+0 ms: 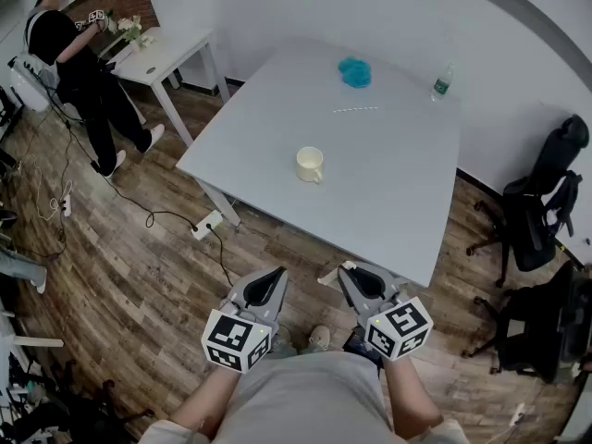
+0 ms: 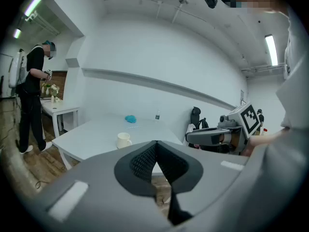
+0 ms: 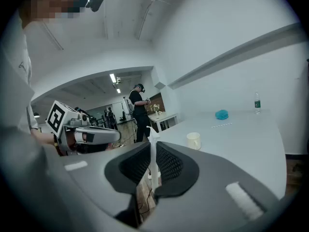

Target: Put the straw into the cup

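I stand off the table (image 1: 398,202), left jaws shut and empty, right jaws a crack apart, also empty. The straw (image 1: 356,110) lies beyond the cup (image 1: 310,165); best to open wider and pinch it mid-length.

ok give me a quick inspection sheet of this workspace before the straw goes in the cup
surface: pale table, mostly bare
job's things: straw lies flat on the table, apart from the upright cup
clutter: blue crumpled item and bottle near the far edge
grippers: left gripper jaws together, empty; right gripper jaws a narrow slit apart, nothing between them; both short of the table
cables: power strip with a cable on the floor by a table leg
surroundings: wood floor; second person at a side table; office chairs at the right
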A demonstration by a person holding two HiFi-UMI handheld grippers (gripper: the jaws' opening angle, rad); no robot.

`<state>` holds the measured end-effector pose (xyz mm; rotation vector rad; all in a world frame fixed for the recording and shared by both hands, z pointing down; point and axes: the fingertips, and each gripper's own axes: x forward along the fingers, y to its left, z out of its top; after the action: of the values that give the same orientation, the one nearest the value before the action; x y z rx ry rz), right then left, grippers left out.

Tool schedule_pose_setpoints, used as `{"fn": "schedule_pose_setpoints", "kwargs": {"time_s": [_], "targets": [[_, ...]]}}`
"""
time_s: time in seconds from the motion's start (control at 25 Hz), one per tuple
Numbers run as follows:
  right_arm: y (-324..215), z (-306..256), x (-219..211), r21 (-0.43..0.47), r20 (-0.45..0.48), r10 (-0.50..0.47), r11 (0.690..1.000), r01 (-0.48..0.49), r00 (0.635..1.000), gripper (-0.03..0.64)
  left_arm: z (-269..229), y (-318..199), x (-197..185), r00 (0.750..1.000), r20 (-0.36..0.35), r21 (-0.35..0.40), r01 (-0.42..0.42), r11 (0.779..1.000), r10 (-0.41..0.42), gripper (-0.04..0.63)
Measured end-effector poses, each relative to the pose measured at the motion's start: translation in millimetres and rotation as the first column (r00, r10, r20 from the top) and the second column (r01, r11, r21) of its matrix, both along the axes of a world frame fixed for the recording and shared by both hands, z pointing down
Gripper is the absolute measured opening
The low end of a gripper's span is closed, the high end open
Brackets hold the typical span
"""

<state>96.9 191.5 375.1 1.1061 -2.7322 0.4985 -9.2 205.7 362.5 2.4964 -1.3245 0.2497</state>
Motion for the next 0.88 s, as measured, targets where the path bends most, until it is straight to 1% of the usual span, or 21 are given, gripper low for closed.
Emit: {"fn": "schedule_pose_setpoints", "kwargs": {"time_s": [0.12,0.36,0.6,0.88], "targets": [[6,-2,-1,-0.007,0.006,-0.005,1.000,0.005,1.000,0.043,-1,8,2,1.000,-0.002,-0.003,-0.004,1.000,0.004,0.018],[12,1,-4,0.000,-0.019,-0.009,1.000,0.009,1.000,0.043,-5,12,0,1.000,-0.009,0.010,-0.001,1.000,0.001,0.018],[13,-6,-7,-0.022,0.043,0.010,1.000,-0.009,0.999,0.049,-5,15,-3,1.000,-0.012,0.004,-0.011,1.000,0.011,0.018],[18,-6,-20,-0.024,0.030,0.030,0.999,-0.029,0.999,0.049,-7,16,-20,1.000,-0.020,0.015,-0.021,1.000,0.022,0.018]]}}
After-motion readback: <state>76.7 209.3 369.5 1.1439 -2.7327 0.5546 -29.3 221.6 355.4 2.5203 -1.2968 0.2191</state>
